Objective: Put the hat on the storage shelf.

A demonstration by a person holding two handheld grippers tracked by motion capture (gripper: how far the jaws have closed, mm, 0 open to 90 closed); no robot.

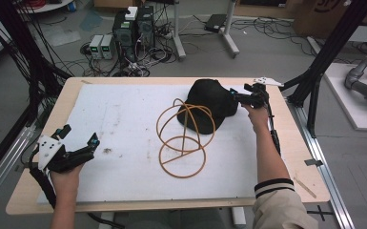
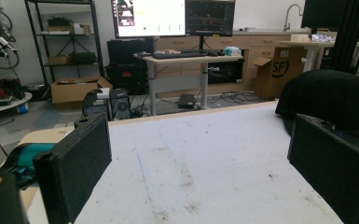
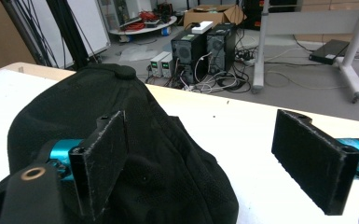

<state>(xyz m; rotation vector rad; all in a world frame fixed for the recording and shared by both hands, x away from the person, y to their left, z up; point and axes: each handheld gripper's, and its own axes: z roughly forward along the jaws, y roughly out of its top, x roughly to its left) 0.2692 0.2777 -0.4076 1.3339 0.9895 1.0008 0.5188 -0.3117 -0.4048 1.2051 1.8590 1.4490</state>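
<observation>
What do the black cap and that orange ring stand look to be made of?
The cap looks like soft matte black fabric: it creases and sags, with small eyelet holes and a top button. The ring stand looks like thin rigid hoops, perhaps bamboo or coated wire; its smooth tan-orange finish leaves that open.

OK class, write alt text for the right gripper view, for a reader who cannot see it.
The right gripper is open, with its two black jaws rising from the bottom edge, one in front of a black cap lying on the white table top. Beyond the table's edge, computer towers and tangled cables sit on a grey floor.
</observation>
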